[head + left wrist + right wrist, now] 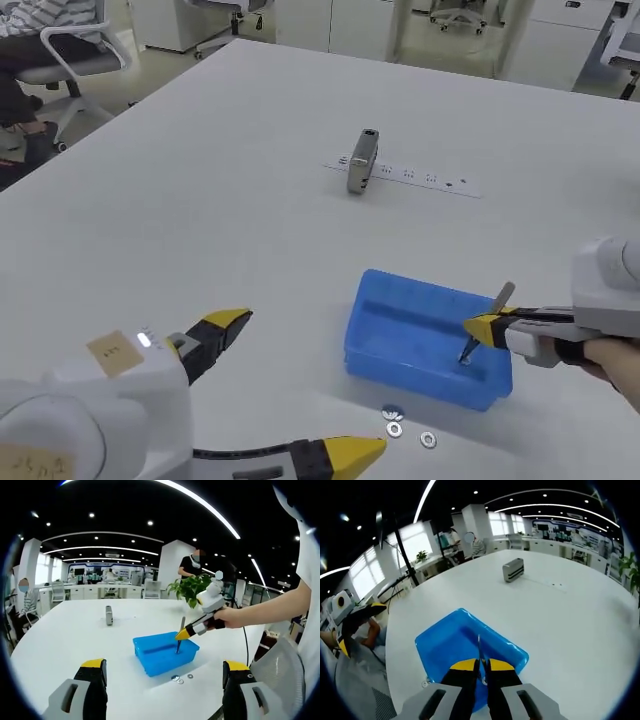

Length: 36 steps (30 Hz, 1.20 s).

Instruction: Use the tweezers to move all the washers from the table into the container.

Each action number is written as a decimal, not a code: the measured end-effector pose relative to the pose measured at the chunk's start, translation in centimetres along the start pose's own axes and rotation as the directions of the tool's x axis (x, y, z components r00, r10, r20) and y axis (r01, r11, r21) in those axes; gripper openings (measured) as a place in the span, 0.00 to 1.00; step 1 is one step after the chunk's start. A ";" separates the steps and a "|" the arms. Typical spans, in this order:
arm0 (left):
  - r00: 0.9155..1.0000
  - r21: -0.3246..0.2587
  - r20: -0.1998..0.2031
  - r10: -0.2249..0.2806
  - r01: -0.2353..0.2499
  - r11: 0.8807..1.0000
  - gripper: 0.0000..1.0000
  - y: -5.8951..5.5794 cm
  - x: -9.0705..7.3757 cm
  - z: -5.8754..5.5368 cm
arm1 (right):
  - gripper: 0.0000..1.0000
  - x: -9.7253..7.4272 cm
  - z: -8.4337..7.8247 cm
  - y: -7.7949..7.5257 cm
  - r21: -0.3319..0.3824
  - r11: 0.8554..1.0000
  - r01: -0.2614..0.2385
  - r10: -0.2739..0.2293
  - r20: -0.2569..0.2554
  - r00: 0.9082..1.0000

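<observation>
A blue container (400, 330) sits on the white table. Three small washers (395, 430) lie on the table just in front of its near wall, also seen as washers (181, 681) in the left gripper view. My right gripper (482, 328) comes in from the right, shut on metal tweezers (500, 297) whose tips point down inside the container. In its own view the right gripper (481, 667) pinches the tweezers (479, 649) over the container (450, 637). Whether the tips hold a washer, I cannot tell. My left gripper (300, 385) stands open, left of the container.
A grey metal block (362, 160) lies on a white strip (430, 180) at the table's middle back. Office chairs and a seated person are beyond the table's far left edge. People stand in the background of the left gripper view.
</observation>
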State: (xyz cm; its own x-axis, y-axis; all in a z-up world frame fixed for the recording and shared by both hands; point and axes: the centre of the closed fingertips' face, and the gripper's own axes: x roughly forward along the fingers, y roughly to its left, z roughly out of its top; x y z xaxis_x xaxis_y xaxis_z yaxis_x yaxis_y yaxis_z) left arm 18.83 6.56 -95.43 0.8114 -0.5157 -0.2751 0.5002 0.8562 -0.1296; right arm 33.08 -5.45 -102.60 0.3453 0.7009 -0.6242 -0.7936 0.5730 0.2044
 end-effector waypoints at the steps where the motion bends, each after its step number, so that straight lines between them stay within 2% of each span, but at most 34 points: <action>1: 1.000 -0.002 0.000 0.000 0.000 1.000 0.99 0.0 0.0 0.0 | 0.04 0.0 0.1 0.0 0.001 1.000 -0.002 0.002 0.002 1.000; 19: 1.000 -0.003 -0.005 -0.006 0.006 1.000 0.99 -0.1 0.0 -0.1 | 0.04 -1.9 1.6 1.3 -0.003 1.000 -0.007 0.007 0.071 0.997; 36: 1.000 0.001 -0.011 -0.014 0.014 1.000 0.99 -0.3 0.1 -0.2 | 0.04 -4.3 2.6 2.9 0.006 1.000 -0.013 0.012 0.143 0.990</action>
State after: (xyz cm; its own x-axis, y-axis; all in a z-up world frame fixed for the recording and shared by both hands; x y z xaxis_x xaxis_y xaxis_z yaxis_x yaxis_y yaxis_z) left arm 18.66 6.29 -95.60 0.8009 -0.5276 -0.2832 0.5122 0.8486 -0.1323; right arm 30.53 -5.72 -97.36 0.4042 0.7612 -0.5072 -0.7948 0.5667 0.2170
